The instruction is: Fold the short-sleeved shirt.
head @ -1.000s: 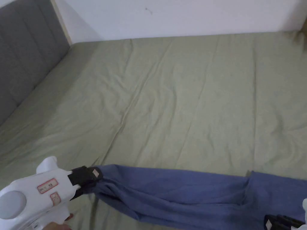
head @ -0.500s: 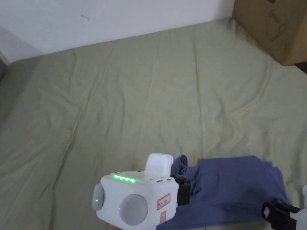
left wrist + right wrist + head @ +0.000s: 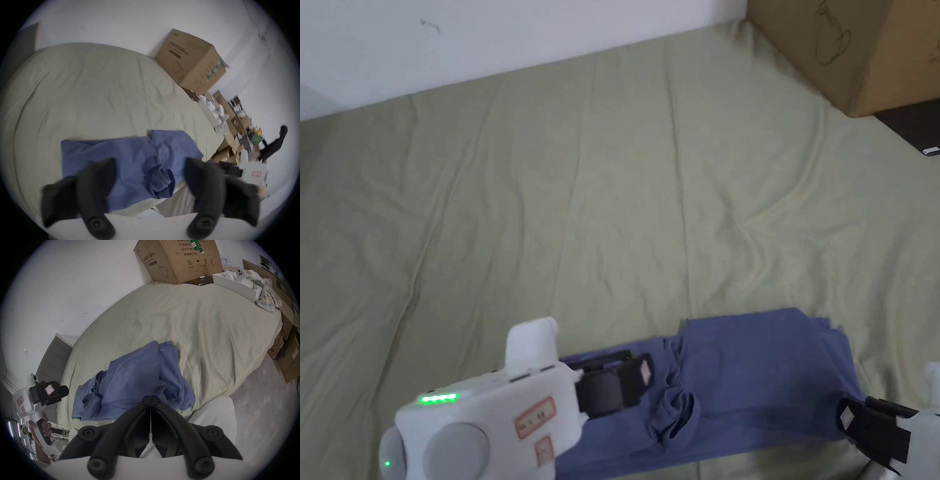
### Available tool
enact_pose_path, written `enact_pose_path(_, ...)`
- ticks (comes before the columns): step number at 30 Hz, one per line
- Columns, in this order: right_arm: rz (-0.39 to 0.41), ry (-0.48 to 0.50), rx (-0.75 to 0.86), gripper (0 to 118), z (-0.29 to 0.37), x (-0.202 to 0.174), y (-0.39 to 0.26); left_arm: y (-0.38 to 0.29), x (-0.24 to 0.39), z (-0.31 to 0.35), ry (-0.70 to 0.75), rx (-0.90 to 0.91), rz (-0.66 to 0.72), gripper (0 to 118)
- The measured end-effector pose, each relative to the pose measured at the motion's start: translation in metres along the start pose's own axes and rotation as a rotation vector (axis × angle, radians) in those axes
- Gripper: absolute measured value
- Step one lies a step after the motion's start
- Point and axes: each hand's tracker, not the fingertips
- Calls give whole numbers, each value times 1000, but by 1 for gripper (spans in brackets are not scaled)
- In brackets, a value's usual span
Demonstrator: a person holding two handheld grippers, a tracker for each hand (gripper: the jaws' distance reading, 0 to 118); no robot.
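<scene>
While left claw (image 3: 150, 168) gapes empty, right claw (image 3: 151, 400) pinches blue shirt (image 3: 750, 375) edge.

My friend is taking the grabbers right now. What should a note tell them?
Left gripper: open, holding nothing, just above the shirt's left end.
Right gripper: jaws closed at the shirt's right edge; whether cloth is pinched between them is hard to tell.
The blue shirt lies on the bed near its front edge, folded over into a rough rectangle.
Left to do: a bunched lump sits near the middle; smooth it and tidy the edges, then let go.
</scene>
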Motion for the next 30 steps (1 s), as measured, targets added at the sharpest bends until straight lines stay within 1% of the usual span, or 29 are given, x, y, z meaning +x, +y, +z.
enact_pose_path(1,12,6,-1,1,0,-3,1,0,-8,-4,26,-11,34,1)
enact_pose_path(3,33,14,-2,1,-1,-10,0,-9,-21,-19,105,-26,73,2)
enact_pose_path(4,49,21,-3,1,-1,-13,0,-13,-23,-28,94,-36,62,2)
enact_pose_path(6,68,30,-13,1,-2,-17,-1,-22,-21,-47,46,-125,73,2)
enact_pose_path(7,76,32,-22,1,-3,-20,-1,-26,-16,-57,44,-156,75,2)
enact_pose_path(11,94,28,-32,1,-5,-18,0,-40,5,-80,-57,-206,90,2)
enact_pose_path(13,93,30,-36,1,-5,-17,-2,-48,15,-83,-116,-229,55,2)
enact_pose_path(14,89,29,-42,1,-6,-15,-3,-52,18,-89,-134,-274,17,2)
enact_pose_path(15,79,27,-57,1,-9,-12,-4,-58,21,-96,-122,-310,-27,2)
enact_pose_path(16,66,27,-66,1,-9,-10,-4,-61,20,-101,-76,-319,-28,2)
enact_pose_path(17,64,30,-65,1,-8,-10,-5,-61,14,-100,-83,-306,-4,2)
enact_pose_path(19,72,22,-57,1,-4,-12,-5,-53,5,-91,-144,-290,127,2)
enact_pose_path(20,79,18,-54,1,-2,-13,-4,-48,2,-84,-160,-274,158,2)
enact_pose_path(24,105,12,-48,1,1,-19,-1,-24,-16,-29,-157,-103,128,2)
enact_pose_path(26,115,12,-47,1,0,-23,0,-18,-33,2,-170,-40,139,3)
enact_pose_path(27,122,17,-50,1,-2,-28,0,-17,-46,18,-189,-5,167,5)
enact_pose_path(28,128,23,-52,1,-3,-32,-1,-19,-61,31,-198,22,194,21)
enact_pose_path(29,136,29,-57,1,-4,-36,-1,-23,-76,41,-204,35,224,48)
enact_pose_path(30,150,35,-67,1,-7,-41,-2,-29,-94,48,-197,42,257,85)
